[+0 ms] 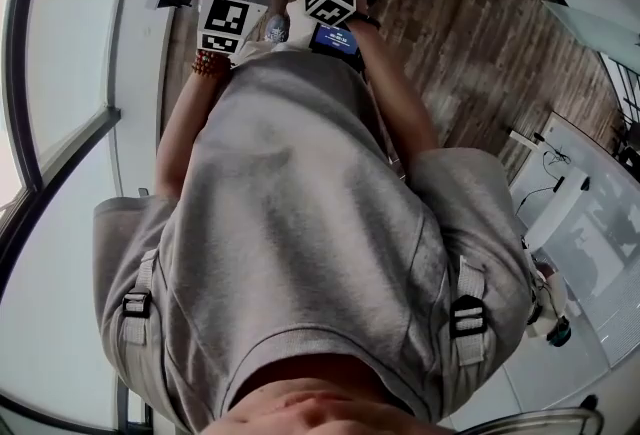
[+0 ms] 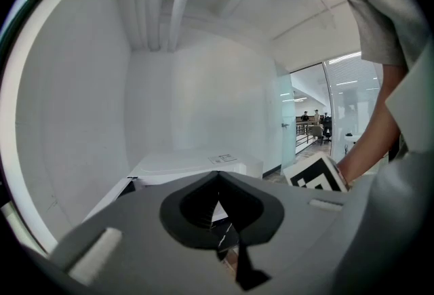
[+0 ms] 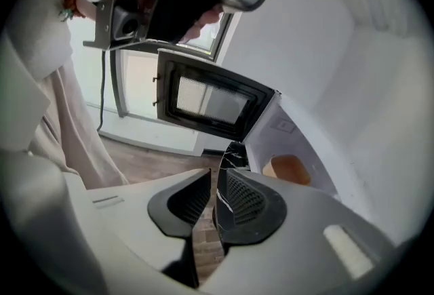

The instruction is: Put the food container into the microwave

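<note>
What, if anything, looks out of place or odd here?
The black-framed door of the white microwave hangs wide open, with something orange inside that I cannot identify. The left gripper and right gripper are both shut and empty; neither holds a food container. The person's grey shirt fills the head view.

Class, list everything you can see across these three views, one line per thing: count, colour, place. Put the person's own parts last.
Microwave: one, white, just ahead of the right claw.
Microwave door: one, black-framed, swung open.
Orange-brown patch: one, inside the microwave's opening; what it is cannot be told.
Floor: one, brown wood planks, below the person.
Window: one, dark-framed, at the head view's left.
Shirt: one, grey, filling the head view.
Bracelet: one, reddish-brown beads, on the left wrist.
Left claw: one, grey with black pads, jaws together, empty.
Right claw: one, grey with black pads, jaws together, empty.
</note>
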`<action>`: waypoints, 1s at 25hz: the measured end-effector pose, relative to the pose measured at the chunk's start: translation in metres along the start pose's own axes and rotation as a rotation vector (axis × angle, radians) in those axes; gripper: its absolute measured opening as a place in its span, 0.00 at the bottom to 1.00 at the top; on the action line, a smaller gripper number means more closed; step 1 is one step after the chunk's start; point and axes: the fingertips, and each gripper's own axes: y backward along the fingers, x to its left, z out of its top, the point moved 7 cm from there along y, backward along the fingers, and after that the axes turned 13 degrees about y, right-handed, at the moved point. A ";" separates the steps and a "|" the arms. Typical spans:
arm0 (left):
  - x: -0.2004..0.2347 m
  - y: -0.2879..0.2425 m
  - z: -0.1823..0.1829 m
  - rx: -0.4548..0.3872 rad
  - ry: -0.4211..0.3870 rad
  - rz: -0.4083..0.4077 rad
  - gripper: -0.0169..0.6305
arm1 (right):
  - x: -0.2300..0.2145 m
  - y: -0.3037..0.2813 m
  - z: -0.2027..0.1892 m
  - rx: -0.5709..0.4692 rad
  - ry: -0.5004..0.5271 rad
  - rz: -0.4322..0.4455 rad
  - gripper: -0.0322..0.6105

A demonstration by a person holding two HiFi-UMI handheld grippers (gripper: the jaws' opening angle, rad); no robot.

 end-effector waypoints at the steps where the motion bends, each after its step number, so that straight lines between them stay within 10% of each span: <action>1: -0.004 0.003 0.001 -0.012 -0.003 0.010 0.03 | -0.002 0.008 0.003 -0.021 -0.003 -0.008 0.18; 25: -0.210 0.046 -0.034 -0.078 -0.019 0.154 0.03 | 0.058 0.237 -0.059 -0.469 -0.138 -0.173 0.07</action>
